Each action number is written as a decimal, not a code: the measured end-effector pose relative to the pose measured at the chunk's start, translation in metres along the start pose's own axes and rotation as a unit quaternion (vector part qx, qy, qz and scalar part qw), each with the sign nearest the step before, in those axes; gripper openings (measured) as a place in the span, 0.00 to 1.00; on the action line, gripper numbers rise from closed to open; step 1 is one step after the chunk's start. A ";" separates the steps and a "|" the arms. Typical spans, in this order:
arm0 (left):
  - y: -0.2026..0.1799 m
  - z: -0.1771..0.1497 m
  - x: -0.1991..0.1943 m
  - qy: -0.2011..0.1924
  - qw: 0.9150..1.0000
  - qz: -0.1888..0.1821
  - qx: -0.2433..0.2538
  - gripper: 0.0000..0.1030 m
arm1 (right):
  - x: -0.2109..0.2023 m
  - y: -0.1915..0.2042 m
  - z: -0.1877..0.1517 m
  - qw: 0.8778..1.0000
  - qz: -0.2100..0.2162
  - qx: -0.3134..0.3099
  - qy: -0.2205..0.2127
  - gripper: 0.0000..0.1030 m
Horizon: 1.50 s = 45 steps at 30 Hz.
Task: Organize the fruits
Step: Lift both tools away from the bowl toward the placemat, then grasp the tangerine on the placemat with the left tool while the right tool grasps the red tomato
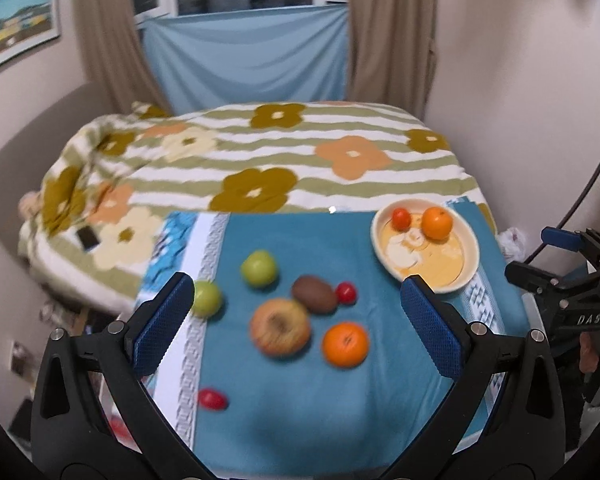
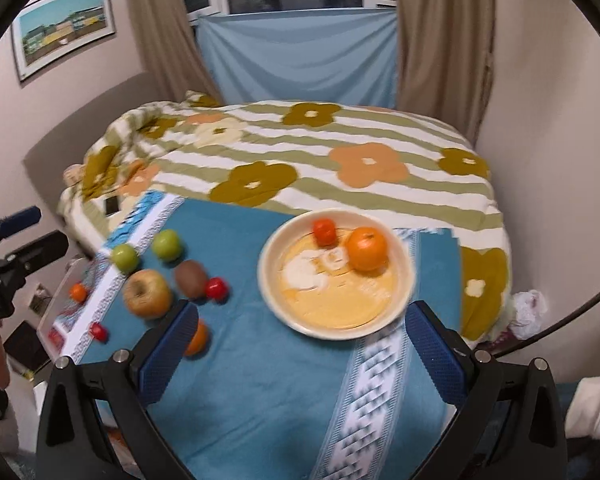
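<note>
A cream bowl [image 1: 466, 276] [image 2: 405, 280] on a blue cloth holds an orange [image 1: 437, 222] [image 2: 367, 249] and a small red-orange tomato [image 1: 401, 219] [image 2: 325, 231]. Loose on the cloth lie a yellow apple [image 1: 280, 327] [image 2: 147, 293], a kiwi [image 1: 314, 294] [image 2: 191, 278], an orange [image 1: 345, 344] [image 2: 198, 339], two green fruits [image 1: 259, 269] [image 1: 206, 298] and red tomatoes [image 1: 346, 292] [image 1: 212, 399]. My left gripper [image 1: 298, 324] is open and empty above the loose fruit. My right gripper [image 2: 300, 354] is open and empty just in front of the bowl.
The blue cloth [image 1: 284, 420] [image 2: 260, 400] lies on a bed with a flowered blanket [image 1: 260, 160] [image 2: 320, 160]. A phone [image 1: 88, 237] lies on the blanket at left. A small orange fruit [image 2: 78, 292] sits on a pack at the cloth's left edge.
</note>
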State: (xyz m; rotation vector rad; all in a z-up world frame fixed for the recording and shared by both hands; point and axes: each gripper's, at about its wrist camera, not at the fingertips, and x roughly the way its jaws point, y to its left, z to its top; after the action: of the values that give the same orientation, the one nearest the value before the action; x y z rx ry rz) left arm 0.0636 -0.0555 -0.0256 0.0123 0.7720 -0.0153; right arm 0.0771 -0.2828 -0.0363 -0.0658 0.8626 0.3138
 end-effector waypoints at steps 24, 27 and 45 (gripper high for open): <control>0.190 -0.097 0.044 0.068 0.997 0.027 -0.030 1.00 | 0.079 0.177 -0.051 0.998 0.050 -0.011 0.040 1.00; 0.200 -0.107 0.059 0.083 0.996 0.023 -0.006 0.94 | 0.096 0.198 -0.060 0.996 0.062 -0.004 0.058 1.00; 0.194 -0.125 0.130 0.126 0.981 -0.001 0.146 0.65 | 0.144 0.261 -0.088 0.990 0.067 -0.062 0.105 0.79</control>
State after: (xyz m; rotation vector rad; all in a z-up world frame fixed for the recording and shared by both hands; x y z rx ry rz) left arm 0.0730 0.1390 -0.2050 0.2981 1.0177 -0.1303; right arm 0.0223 -0.0147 -0.1843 -0.1586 1.0588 0.4931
